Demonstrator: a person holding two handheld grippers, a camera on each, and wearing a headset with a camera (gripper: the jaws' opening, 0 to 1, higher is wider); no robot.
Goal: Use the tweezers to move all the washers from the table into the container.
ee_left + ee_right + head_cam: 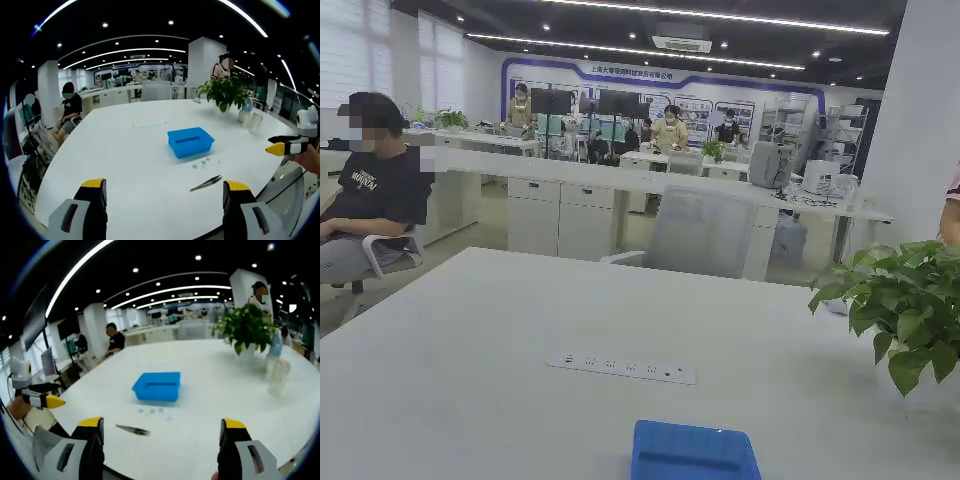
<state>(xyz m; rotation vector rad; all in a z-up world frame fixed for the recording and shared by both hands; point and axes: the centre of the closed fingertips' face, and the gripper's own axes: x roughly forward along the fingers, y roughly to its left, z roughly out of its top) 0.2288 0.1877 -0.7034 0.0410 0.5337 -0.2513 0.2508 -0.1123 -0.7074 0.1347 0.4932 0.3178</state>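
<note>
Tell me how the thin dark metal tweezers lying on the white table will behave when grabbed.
The thin dark metal tweezers lie flat and low on the smooth white table, so they will probably slide or spin if nudged. They look slim, so likely light, and may pinch shut when squeezed.

A white table (470, 380) carries an inset power strip (622, 368) just below the head view's middle. A leafy potted plant (905, 295) sits at 3 o'clock. At 9 o'clock, off the table, is a seated person (375, 190) in a dark shirt. From the strip, a grey office chair (700, 232) stands at 1 o'clock, beyond the table's far edge. In the right gripper view, clear bottles (277, 375) stand at 4 o'clock of the plant.
</note>
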